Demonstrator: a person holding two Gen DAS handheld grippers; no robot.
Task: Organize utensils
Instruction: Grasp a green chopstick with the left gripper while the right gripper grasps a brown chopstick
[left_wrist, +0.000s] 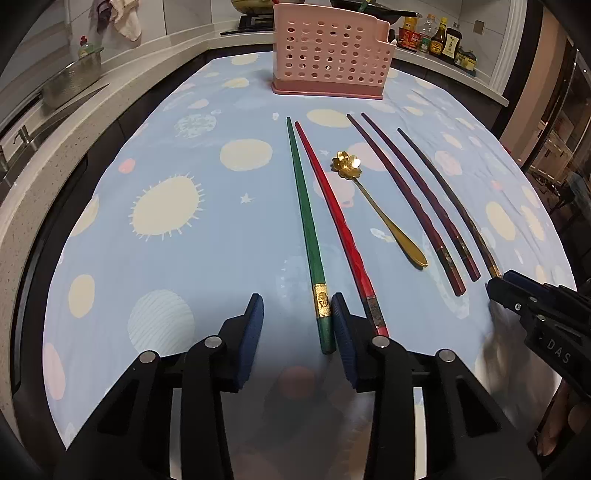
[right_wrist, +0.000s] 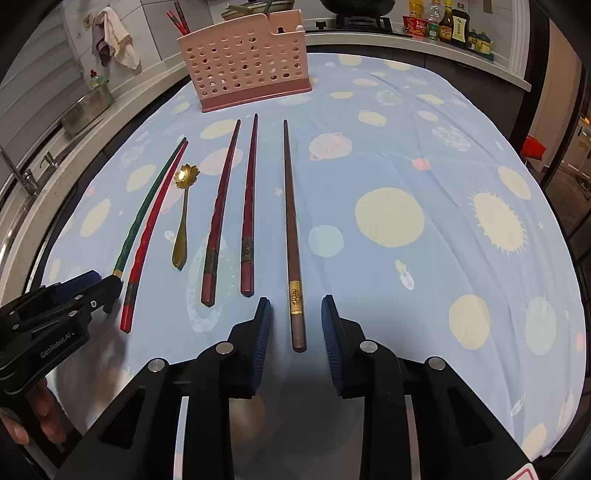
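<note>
Several chopsticks and a gold flower spoon (left_wrist: 373, 206) lie in a row on the blue tablecloth. My left gripper (left_wrist: 297, 314) is open; the green chopstick's (left_wrist: 308, 236) near end lies between its fingers, against the right one. The red chopstick (left_wrist: 340, 229) lies just right of it. My right gripper (right_wrist: 295, 314) is open around the near end of a brown chopstick (right_wrist: 291, 229). Two dark red chopsticks (right_wrist: 232, 206) and the spoon (right_wrist: 183, 214) lie left of it. A pink perforated utensil holder (left_wrist: 330, 55) stands at the far end, also in the right wrist view (right_wrist: 245, 62).
The table (right_wrist: 406, 155) is covered by a planet-patterned cloth. A counter with a sink and metal pot (left_wrist: 70, 79) runs along the left. Sauce bottles (left_wrist: 439, 40) and a stove stand behind the holder. Red chopsticks (right_wrist: 177, 20) stick up from the holder.
</note>
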